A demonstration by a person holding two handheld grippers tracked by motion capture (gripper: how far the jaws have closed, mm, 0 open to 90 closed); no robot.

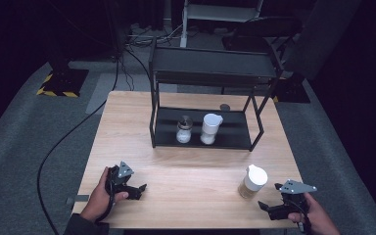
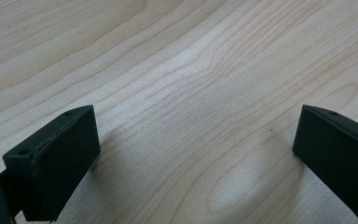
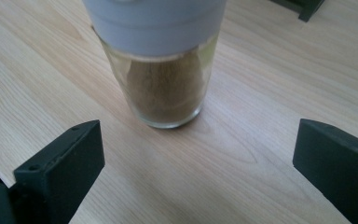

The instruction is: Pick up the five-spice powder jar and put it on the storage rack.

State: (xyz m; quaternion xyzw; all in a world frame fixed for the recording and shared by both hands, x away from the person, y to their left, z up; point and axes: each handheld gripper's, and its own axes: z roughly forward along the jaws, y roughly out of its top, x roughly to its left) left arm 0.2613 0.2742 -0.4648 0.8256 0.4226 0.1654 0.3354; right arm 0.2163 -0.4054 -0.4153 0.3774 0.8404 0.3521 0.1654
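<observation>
Two grippers are resting near the table's (image 1: 127,122) front edge, both with jaws standing wide apart and gripping nothing: the left gripper (image 1: 136,190) is sitting well apart from the jar (image 1: 252,181), while the right gripper (image 1: 270,209) is lying just beside it, not touching. The jar, white-capped and holding brown powder, is standing upright. Farther back, the rack (image 1: 203,142) is holding two more jars (image 1: 184,129) side by side.

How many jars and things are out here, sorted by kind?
Jars with white lids: 2, one with brown powder on the table, one with white contents on the rack's lower shelf
Jar with a metal lid: 1
Black two-shelf rack: 1
Hand-held grippers: 2, left, right
Total: 6
</observation>
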